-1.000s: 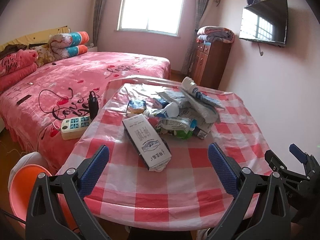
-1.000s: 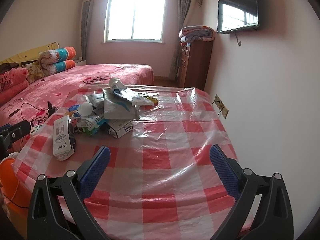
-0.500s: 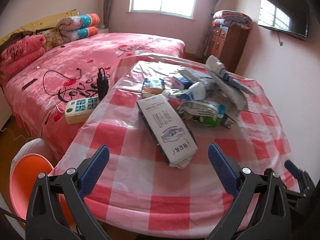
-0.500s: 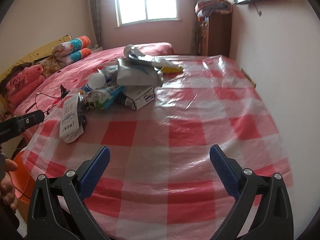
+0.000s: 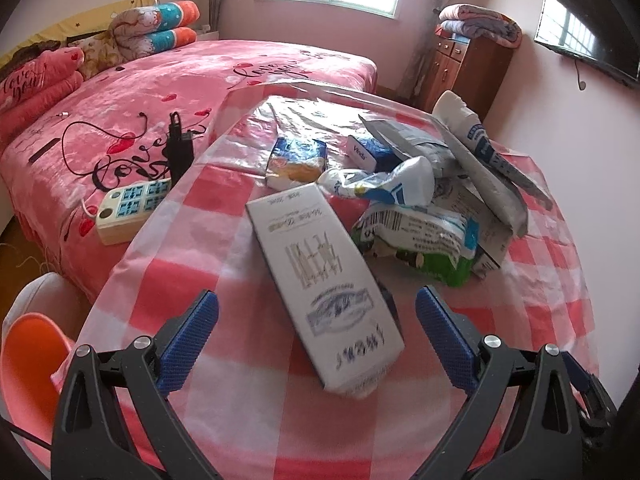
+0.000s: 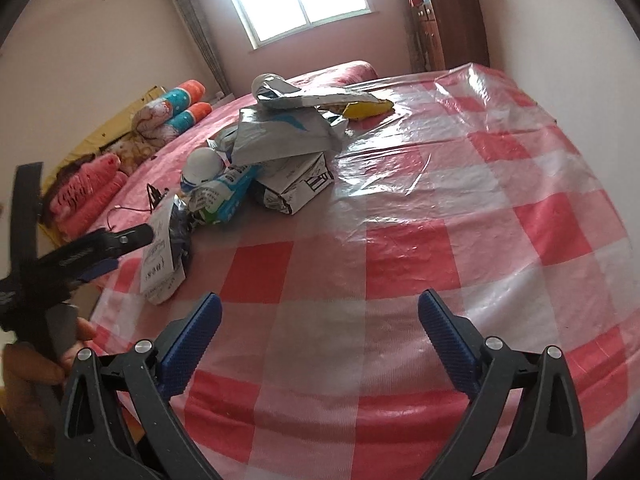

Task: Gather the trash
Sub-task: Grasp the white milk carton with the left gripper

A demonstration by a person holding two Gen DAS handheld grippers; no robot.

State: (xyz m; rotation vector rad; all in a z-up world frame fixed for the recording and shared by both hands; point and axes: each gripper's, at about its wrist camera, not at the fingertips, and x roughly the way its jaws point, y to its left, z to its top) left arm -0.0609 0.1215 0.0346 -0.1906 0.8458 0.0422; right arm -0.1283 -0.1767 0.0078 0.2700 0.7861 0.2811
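Trash lies heaped on the table, which wears a red and white checked cloth under clear plastic. Going left to right in the left wrist view: an orange bin stands on the floor at the table's near left corner; a power strip with a black charger plugged into it rests on the pink bed just beside the table edge; a long white carton lies flat and slanted at the near edge of the heap, its near end between the blue pads of the left claw, which is spread wide and touches nothing; behind the carton sit a blue and yellow snack pack and a crumpled white wrapper; to the right lie a white and green bag, a torn grey box and a rolled paper tube. In the right wrist view the heap sits toward the far left of the table, a yellow bag at its back, and the right claw hangs over bare cloth well apart from it, spread wide and empty; a hand at the left edge holds the other tool's grip
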